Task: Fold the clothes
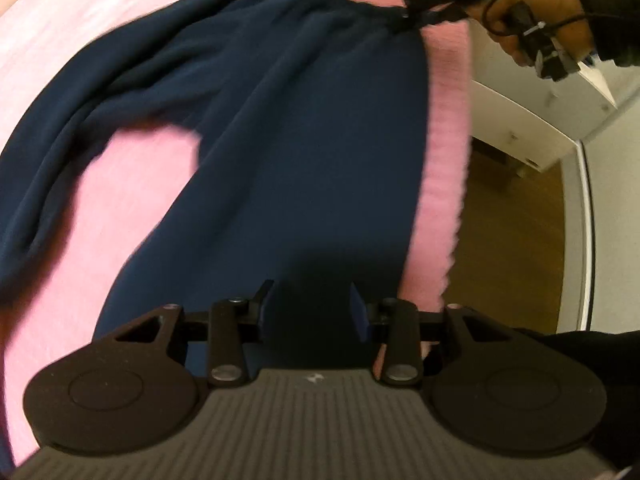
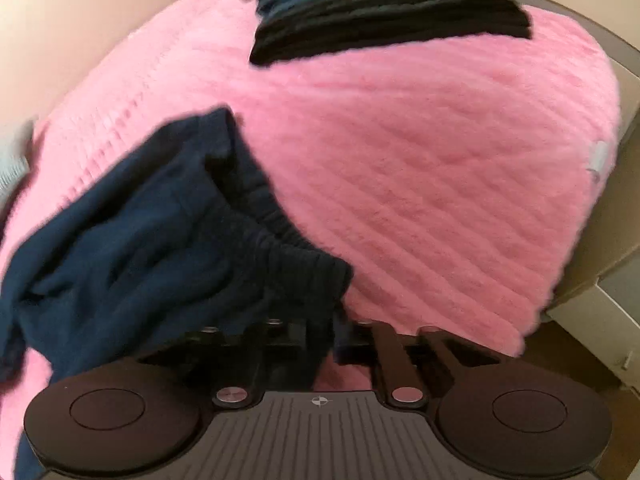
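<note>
Left fingers: the left gripper [image 1: 312,304] has its blue-padded fingers [image 1: 357,307] partly apart, hanging over the leg of the navy fleece trousers [image 1: 280,152]; nothing is between them.
Right fingers: the right gripper [image 2: 320,332] is pinched tight on the trousers' ribbed elastic waistband [image 2: 280,240]; the left wrist view shows it gripping that corner [image 1: 416,12], held by a person's hand [image 1: 536,12].
Navy fleece trousers: soft, matte, creased; spread across the fluffy pink ribbed blanket [image 2: 420,160], one leg curving away to the left.
Pink blanket: plush, with raised ridges, blurred at the edges.
Folded pile: dark flat-folded garments [image 2: 384,8] stacked on the blanket, beyond the trousers, well apart from them.
</note>
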